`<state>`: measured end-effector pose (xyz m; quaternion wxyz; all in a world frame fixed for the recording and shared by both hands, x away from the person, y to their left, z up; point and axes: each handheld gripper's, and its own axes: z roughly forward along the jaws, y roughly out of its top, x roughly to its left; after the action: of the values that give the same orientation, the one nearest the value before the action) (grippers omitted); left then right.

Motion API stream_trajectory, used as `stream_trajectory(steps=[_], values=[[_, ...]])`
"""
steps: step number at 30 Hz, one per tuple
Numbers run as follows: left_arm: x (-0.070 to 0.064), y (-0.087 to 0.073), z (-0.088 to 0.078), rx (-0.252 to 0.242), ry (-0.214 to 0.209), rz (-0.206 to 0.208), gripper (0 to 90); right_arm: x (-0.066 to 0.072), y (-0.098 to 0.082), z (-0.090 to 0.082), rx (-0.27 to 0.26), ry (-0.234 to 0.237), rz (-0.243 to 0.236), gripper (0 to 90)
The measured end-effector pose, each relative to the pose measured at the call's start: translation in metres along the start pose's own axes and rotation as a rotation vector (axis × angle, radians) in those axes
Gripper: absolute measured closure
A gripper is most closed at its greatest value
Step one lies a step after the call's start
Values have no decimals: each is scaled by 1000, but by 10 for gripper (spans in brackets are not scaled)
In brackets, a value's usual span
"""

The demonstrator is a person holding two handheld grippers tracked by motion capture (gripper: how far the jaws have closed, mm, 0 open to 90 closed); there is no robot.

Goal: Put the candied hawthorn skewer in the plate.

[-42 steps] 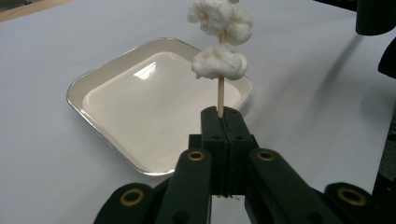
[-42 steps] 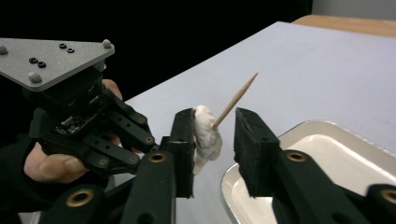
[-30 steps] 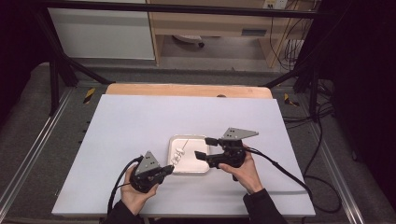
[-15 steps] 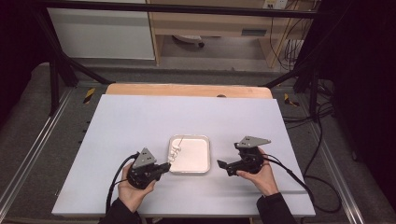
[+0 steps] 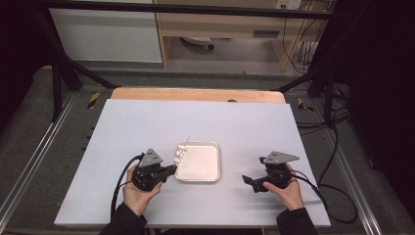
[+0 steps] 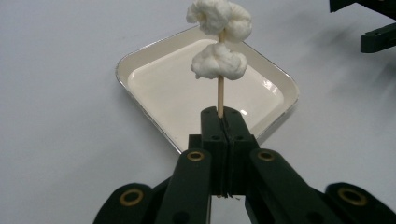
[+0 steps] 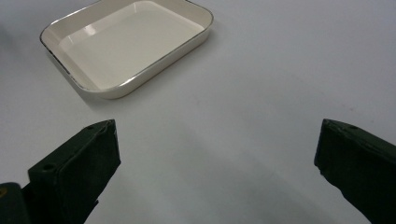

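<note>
A thin wooden skewer (image 6: 220,93) carries two white fluffy lumps (image 6: 218,63) near its tip. My left gripper (image 6: 225,114) is shut on its lower end and holds it over the left edge of a cream tray (image 6: 163,88). From above, that gripper (image 5: 172,169) sits just left of the tray (image 5: 218,164), and the skewer (image 5: 182,149) slants up and away. My right gripper (image 5: 247,180) rests low on the table, right of the tray. Its jaws have just been opening and stand wide (image 7: 217,140), with bare tabletop between them. The tray (image 7: 140,79) lies ahead of them.
The white tabletop (image 5: 244,127) has a wooden strip along its far edge. Metal rails run down both sides of the table. Cables trail from both grippers toward the near edge. The other gripper's jaws (image 6: 369,23) show at the top right of the left gripper view.
My right gripper has drawn back from over the tray, moving right and down toward the near edge, its jaws wider. The left gripper and its skewer have stayed put.
</note>
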<state>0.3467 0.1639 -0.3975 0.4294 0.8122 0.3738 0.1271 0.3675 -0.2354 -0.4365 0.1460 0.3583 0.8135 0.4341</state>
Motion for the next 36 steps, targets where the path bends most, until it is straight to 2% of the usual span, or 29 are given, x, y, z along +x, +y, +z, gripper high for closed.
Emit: stream_trajectory(steps=[11,14,18,23,29,31,36], values=[[6,22,13,45,23,-30,889,-12,-18,-13,-2,-23,55,7],[5,28,17,57,46,-36,889,-12,-20,-12,11,-24,43,7],[3,33,25,85,56,-61,889,-11,-21,-11,22,-24,34,7],[1,36,38,127,77,-78,889,-11,-21,-12,21,-20,34,7],[-5,35,54,177,105,-68,889,-14,-23,-13,18,-24,38,7],[-6,34,60,202,102,-65,889,-15,-23,-14,18,-23,50,7],[-9,33,68,244,108,-60,889,-15,-23,-15,12,-23,47,7]])
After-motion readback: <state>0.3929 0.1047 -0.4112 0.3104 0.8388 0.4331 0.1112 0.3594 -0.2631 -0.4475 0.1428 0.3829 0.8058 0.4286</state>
